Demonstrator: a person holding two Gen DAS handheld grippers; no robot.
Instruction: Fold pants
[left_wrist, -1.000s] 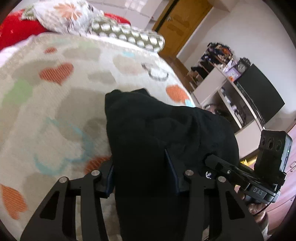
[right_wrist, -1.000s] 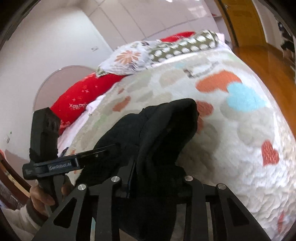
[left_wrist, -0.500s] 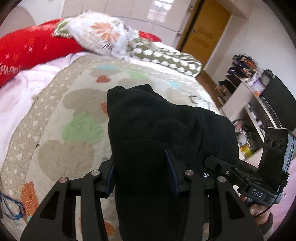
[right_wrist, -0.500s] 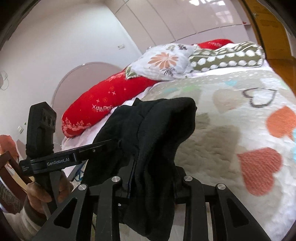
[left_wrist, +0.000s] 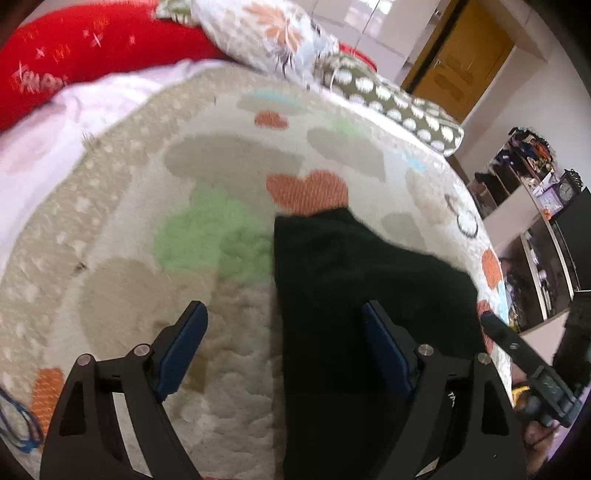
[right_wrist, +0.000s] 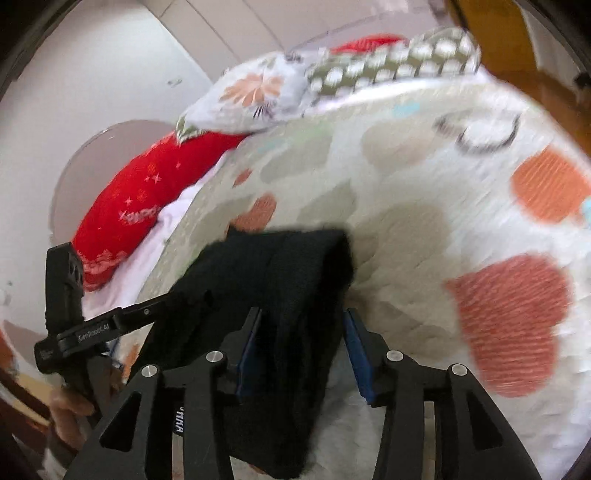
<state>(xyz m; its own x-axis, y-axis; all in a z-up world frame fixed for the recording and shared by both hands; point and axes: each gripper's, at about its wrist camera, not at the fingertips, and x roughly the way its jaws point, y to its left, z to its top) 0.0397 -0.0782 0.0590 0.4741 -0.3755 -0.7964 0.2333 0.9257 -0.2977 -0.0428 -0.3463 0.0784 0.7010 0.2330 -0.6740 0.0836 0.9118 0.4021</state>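
Note:
The black pants (left_wrist: 351, 277) lie folded on the heart-patterned quilt (left_wrist: 221, 166). My left gripper (left_wrist: 282, 321) is opening wide just above them. Its right finger is over the cloth, its left finger over bare quilt, and neither pad presses on the fabric. In the right wrist view the pants (right_wrist: 280, 266) hang as a thick fold between the jaws of my right gripper (right_wrist: 303, 332), which is also opening. The fold rests against the left pad, with a small gap to the right pad. Each gripper shows at the edge of the other's view.
A red bolster (left_wrist: 92, 48), a floral pillow (left_wrist: 266, 33) and a spotted pillow (left_wrist: 391, 107) line the far side of the bed. A wooden door (left_wrist: 461, 74) and shelves with a clock (left_wrist: 565, 188) stand to the right. A hand (right_wrist: 70, 402) holds the left gripper.
Both grippers were shut on the raised pants. Now their jaws have parted, the left ones widely, and the pants have come down onto the quilt, nearer the pillows.

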